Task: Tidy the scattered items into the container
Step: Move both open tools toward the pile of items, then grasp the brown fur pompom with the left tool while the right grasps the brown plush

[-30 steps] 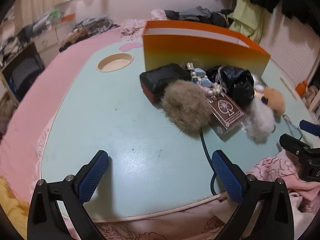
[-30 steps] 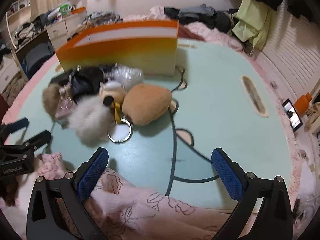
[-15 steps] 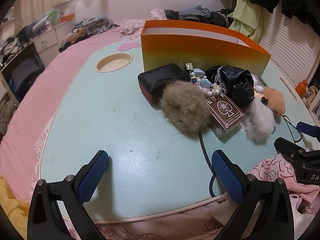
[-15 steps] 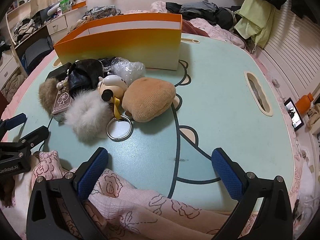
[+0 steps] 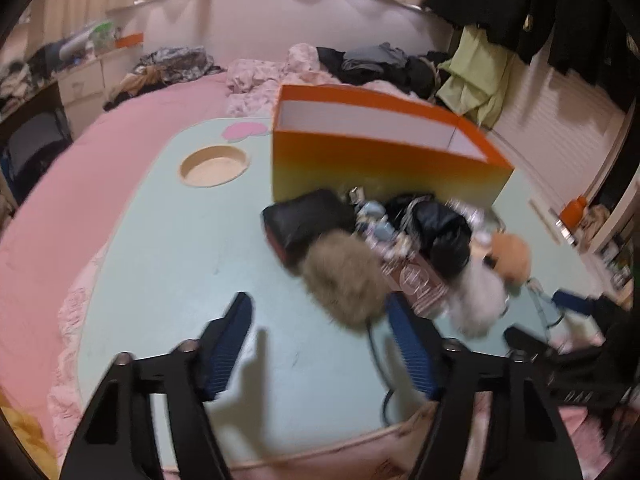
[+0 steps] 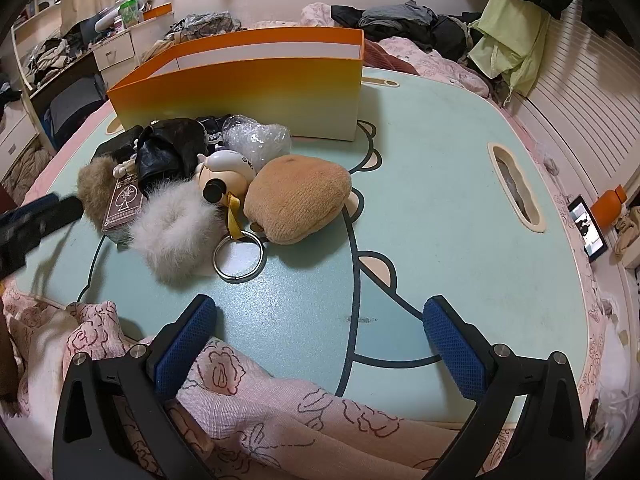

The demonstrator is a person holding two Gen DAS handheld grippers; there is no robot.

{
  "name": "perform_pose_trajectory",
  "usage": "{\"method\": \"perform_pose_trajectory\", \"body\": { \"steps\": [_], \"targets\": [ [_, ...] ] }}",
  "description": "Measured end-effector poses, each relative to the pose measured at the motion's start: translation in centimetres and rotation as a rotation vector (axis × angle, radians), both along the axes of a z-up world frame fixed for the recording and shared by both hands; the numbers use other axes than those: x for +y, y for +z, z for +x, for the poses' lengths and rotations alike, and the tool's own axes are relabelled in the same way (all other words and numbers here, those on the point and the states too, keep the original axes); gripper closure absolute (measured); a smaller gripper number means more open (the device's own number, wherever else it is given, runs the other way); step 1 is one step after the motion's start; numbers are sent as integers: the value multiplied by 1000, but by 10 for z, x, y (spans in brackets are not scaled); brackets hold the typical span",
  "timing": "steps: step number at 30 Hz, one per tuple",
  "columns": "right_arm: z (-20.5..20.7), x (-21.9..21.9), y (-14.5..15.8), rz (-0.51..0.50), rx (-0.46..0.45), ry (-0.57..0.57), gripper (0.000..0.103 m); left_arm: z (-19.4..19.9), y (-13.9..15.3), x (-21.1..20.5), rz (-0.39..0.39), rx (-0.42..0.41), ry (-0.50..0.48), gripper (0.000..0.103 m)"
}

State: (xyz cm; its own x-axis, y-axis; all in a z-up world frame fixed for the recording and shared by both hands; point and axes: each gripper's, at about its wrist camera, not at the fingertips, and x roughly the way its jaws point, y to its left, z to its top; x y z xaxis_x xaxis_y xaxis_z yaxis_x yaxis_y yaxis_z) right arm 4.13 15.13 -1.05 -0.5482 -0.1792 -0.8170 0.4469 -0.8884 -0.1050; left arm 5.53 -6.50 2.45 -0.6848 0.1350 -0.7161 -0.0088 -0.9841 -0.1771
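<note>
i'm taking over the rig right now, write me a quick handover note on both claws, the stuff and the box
Left claw: empty, has just been closing partway, nothing between its pads, near the brown fur ball.
Right claw: open, empty, over the table's near edge.
Things: fur ball, card pack, white fluff, tan plush, toy head with key ring, black pouch and bubble wrap all lie piled in front of the orange box.
Done: no item visibly in the box.
Left: every item.
</note>
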Motion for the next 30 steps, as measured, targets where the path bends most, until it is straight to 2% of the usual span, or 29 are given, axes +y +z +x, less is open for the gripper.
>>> {"method": "perform_pose_trajectory", "body": {
  "steps": [2, 4, 10, 15, 18, 23, 25, 27, 30],
  "targets": [
    [0, -1, 0, 0, 0, 0, 0, -9, -1, 4, 5, -7, -9, 56],
    [0, 0, 0, 0, 0, 1, 0, -17, -2, 9, 1, -14, -13, 62],
    [1, -1, 1, 1, 1, 2, 0, -25, -5, 15, 0, -13, -14, 62],
    [1, -1, 2, 1, 1, 3, 0, -18, -11, 6, -2, -13, 30, 65],
    [1, -1, 1, 2, 1, 3, 0, -15, -17, 2, 4, -22, 46, 74],
    [2, 0, 2, -4, 3, 0, 0, -12, -18, 3, 1, -8, 42, 77],
    [4, 4, 7, -35, 3, 6, 1, -7, -15, 5, -2, 15, 36, 78],
    [5, 11, 16, -96, 26, 17, 3, 0, -12, 7, -12, 41, 27, 78],
    [9, 12, 35, -132, 115, 25, 11, 6, -8, 9, -33, 74, 31, 77]
  ]
}}
